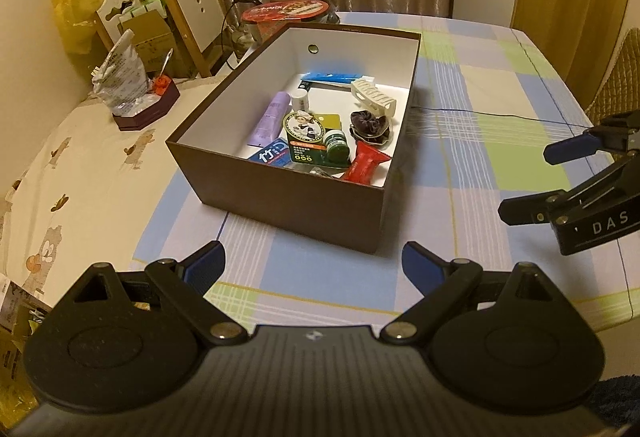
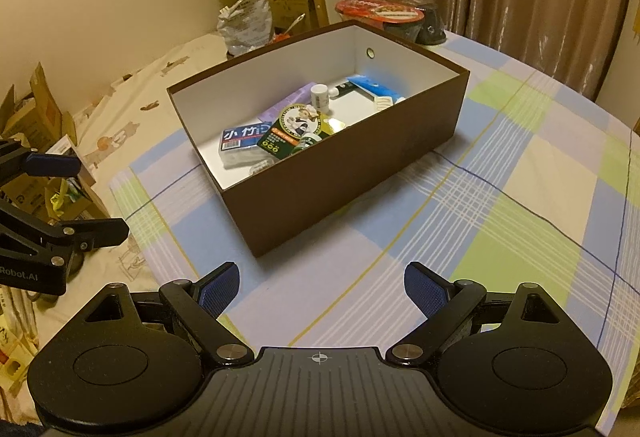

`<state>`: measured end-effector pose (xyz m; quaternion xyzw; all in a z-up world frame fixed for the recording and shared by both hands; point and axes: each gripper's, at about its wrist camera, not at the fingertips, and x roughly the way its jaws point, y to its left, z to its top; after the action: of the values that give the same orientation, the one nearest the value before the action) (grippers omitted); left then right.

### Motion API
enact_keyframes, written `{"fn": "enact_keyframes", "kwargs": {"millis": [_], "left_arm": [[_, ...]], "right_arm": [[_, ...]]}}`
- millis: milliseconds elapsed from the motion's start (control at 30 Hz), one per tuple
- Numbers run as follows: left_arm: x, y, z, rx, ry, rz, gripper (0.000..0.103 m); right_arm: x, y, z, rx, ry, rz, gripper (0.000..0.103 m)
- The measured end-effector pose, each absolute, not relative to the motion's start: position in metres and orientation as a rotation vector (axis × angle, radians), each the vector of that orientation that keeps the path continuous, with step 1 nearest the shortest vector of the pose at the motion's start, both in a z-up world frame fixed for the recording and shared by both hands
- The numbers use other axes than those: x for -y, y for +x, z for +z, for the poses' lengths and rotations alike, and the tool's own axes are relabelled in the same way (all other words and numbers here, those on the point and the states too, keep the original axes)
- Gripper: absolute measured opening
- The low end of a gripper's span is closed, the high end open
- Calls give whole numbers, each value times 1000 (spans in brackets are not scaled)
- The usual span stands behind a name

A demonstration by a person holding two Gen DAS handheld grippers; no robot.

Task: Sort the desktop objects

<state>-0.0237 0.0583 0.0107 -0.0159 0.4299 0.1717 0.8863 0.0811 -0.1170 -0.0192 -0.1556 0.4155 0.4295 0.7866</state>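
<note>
1. The brown box is sitting near the middle of the checked tablecloth, and the desktop items are already lying inside it: a purple tube, a white hair clip, a dark scrunchie, a red packet, a green jar and a tissue pack.
2. The left gripper is hovering near the box's near wall, fingers apart and holding nothing.
3. The right gripper is hovering at the near right, fingers likewise apart and holding nothing.
4. I am judging the risks: a low reach could be knocking the light box sideways, or snagging the loose cloth.
5. The items are overlapping, so a pinch could be dragging a neighbour along.
</note>
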Motion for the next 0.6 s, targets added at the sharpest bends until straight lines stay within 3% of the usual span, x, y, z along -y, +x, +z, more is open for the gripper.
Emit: {"fn": "enact_keyframes", "kwargs": {"millis": [600], "left_arm": [[-39,-40,11,-842,-4,389,94]], "right_arm": [[124,71,-18,-888,-303,924,92]]}}
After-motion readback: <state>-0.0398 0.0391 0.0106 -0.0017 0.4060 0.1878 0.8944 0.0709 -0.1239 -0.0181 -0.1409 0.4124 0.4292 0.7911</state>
